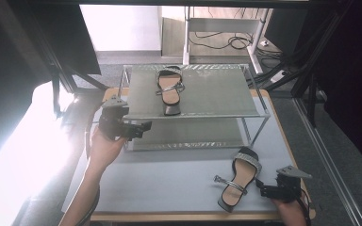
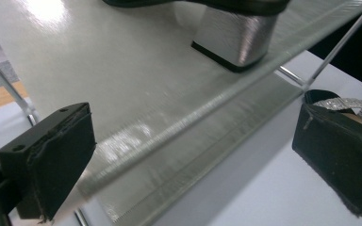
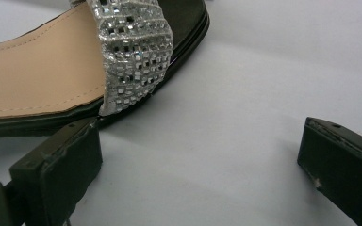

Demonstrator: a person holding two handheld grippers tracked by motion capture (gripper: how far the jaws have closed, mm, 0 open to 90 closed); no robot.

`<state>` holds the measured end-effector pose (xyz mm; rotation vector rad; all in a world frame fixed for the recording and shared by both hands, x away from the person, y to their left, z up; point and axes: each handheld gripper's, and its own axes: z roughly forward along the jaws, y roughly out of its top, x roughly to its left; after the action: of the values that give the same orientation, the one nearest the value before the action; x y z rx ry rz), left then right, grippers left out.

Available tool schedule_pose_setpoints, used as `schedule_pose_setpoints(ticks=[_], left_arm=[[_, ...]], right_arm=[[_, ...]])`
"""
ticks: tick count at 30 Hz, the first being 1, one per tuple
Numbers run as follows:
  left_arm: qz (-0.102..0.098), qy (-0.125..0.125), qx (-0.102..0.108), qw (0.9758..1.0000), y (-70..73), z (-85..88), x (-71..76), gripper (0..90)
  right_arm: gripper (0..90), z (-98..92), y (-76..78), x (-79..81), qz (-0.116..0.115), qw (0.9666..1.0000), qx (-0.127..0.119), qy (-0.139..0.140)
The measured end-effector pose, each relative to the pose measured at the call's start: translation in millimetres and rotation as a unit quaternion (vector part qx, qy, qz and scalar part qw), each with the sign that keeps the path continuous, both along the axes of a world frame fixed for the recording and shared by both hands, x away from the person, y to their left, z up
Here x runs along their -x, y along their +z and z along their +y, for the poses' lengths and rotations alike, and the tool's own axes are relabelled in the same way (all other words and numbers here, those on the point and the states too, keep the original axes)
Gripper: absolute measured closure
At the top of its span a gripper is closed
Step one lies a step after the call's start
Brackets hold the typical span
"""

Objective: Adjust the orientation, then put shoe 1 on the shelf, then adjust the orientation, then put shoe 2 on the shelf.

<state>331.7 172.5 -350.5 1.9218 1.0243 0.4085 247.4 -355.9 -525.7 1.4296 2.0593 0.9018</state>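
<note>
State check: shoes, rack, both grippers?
Sandal on the rack: upright on the top shelf, heel toward the person, not held.
Sandal on the table: upright on its sole, ankle strap loose and unbuckled, not held.
Shoe rack: standing, lower shelf bare where visible.
Left gripper: open, holding nothing, at the rack's front left corner.
Right gripper: open, holding nothing, beside the table sandal.

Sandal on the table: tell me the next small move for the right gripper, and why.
Probably slide the right gripper toward the sandal on the table until its side sits between the jaws, then close. The jaws stand open and empty, with the sandal's edge just beside one jaw rather than between them. Its mate already stands on the rack's top shelf, so this one likely follows.
</note>
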Motion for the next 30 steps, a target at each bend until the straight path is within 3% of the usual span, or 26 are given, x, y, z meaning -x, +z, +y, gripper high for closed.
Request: schedule_pose_setpoints(ticks=[4, 17, 30], left_arm=[[-0.01, 0.0, 0.004, 0.9999, -5.4, -1.4, 12.0, 0.3], [-0.01, -0.028, 0.009, 0.9995, -15.8, -7.0, 45.3, 0.5], [-0.001, -0.032, 0.01, 0.9994, -53.4, -8.3, 59.9, 0.5]], right_arm=[[0.4, -0.1, 0.0, 0.1, 0.0, 1.0, 0.0, 0.0], [0.4, -0.2, 0.2, 0.2, 0.001, 1.0, 0.001, 0.001], [0.6, -0.1, 0.1, 0.1, -0.001, 1.0, -0.001, 0.0]])
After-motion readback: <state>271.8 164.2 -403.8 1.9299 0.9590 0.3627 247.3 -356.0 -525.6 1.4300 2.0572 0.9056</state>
